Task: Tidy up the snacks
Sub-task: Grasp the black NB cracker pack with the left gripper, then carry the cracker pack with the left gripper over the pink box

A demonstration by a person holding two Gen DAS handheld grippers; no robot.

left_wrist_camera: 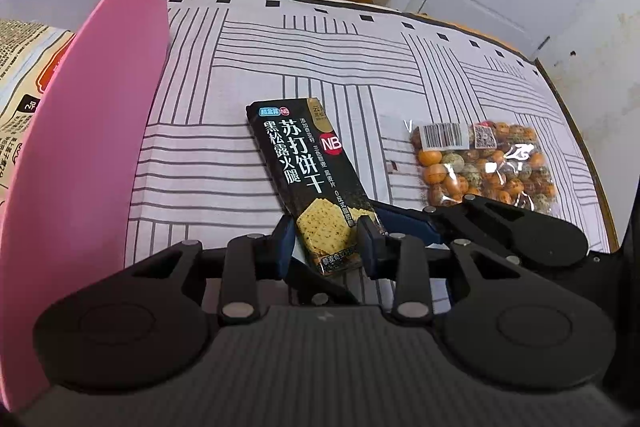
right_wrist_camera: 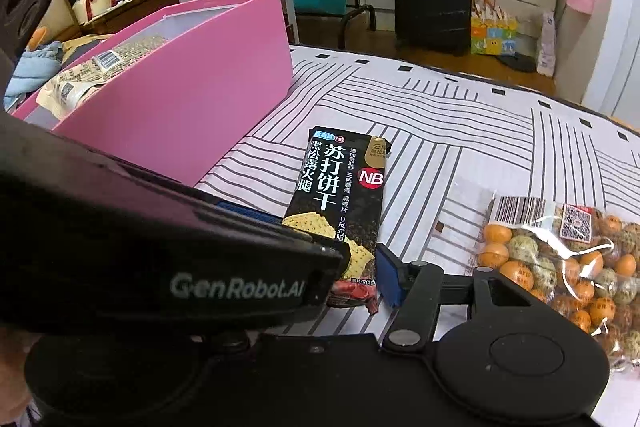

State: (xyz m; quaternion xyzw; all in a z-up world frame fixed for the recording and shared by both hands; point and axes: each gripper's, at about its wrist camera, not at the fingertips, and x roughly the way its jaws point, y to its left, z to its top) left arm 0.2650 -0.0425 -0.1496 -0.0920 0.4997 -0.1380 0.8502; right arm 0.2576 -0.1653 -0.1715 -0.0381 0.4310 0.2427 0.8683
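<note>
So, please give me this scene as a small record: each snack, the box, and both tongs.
cracker pack: black, on the striped cloth, near end between the left tongs
left tongs: shut on cracker pack
right tongs: beside the same pack; grip unclear
bag of nuts: clear, lying right of the pack
pink box: left of the pack, already holds a pale snack bag
</note>
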